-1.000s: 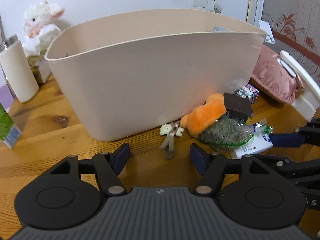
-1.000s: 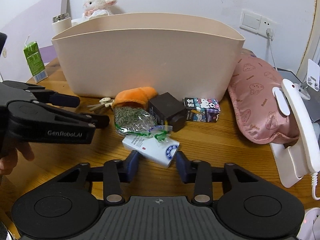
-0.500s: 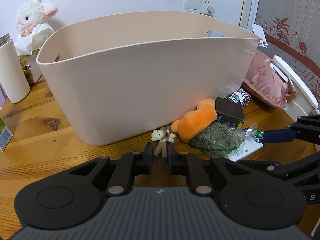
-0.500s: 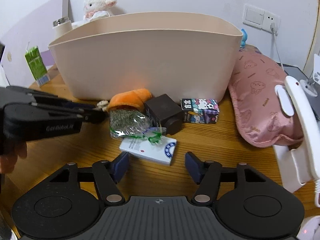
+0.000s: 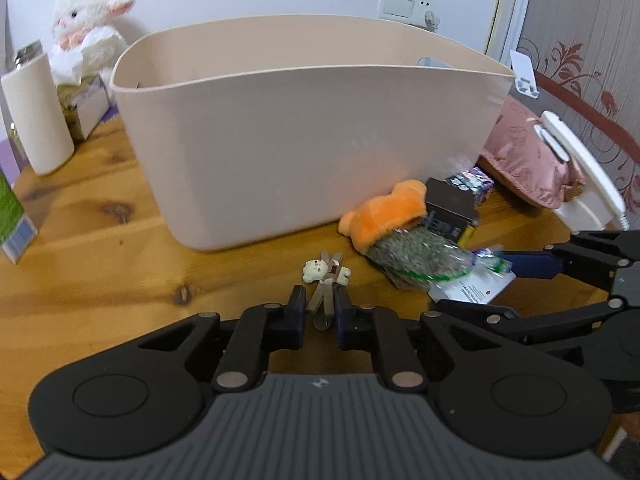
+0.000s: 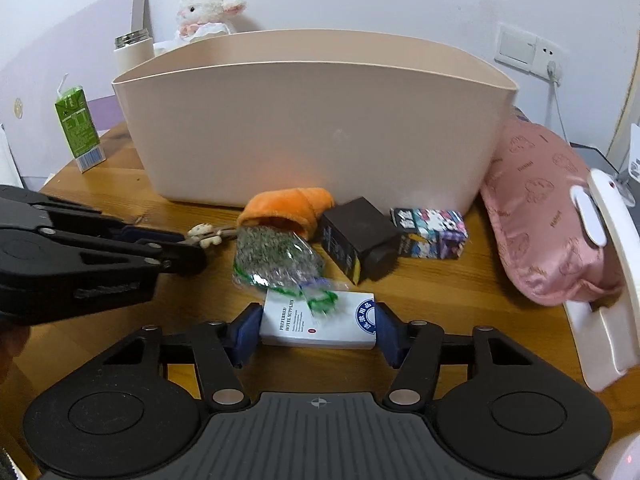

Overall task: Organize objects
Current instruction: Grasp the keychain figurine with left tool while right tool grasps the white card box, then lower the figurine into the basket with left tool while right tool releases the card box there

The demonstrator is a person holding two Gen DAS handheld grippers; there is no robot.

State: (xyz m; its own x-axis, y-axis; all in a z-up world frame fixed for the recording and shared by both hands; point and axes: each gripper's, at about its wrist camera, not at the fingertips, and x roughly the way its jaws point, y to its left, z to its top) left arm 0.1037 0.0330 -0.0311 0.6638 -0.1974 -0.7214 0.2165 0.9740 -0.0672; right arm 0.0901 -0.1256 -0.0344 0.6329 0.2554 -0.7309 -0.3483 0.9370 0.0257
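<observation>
A big beige bin (image 5: 304, 136) stands on the wooden table; it also shows in the right wrist view (image 6: 312, 128). My left gripper (image 5: 320, 306) is shut on the keys (image 5: 325, 300) with a small bear charm (image 5: 316, 271), lifted slightly. My right gripper (image 6: 318, 326) has its fingers closed against both ends of a white box (image 6: 318, 320), seen also in the left wrist view (image 5: 472, 290). A green-banded bag of herbs (image 6: 276, 256) partly overlaps that box. An orange plush (image 6: 288, 208), a dark box (image 6: 356, 236) and a patterned box (image 6: 432, 230) lie before the bin.
A pink pillow (image 6: 548, 216) and a white phone-like device (image 6: 608, 264) lie at the right. A green carton (image 6: 78, 128), a white bottle (image 5: 38, 120), a tissue box (image 5: 86, 102) and a white plush lamb (image 5: 88, 24) stand at the left and back.
My left gripper closed on the keys and raised them a little. My right gripper moved forward and closed around the white box.
</observation>
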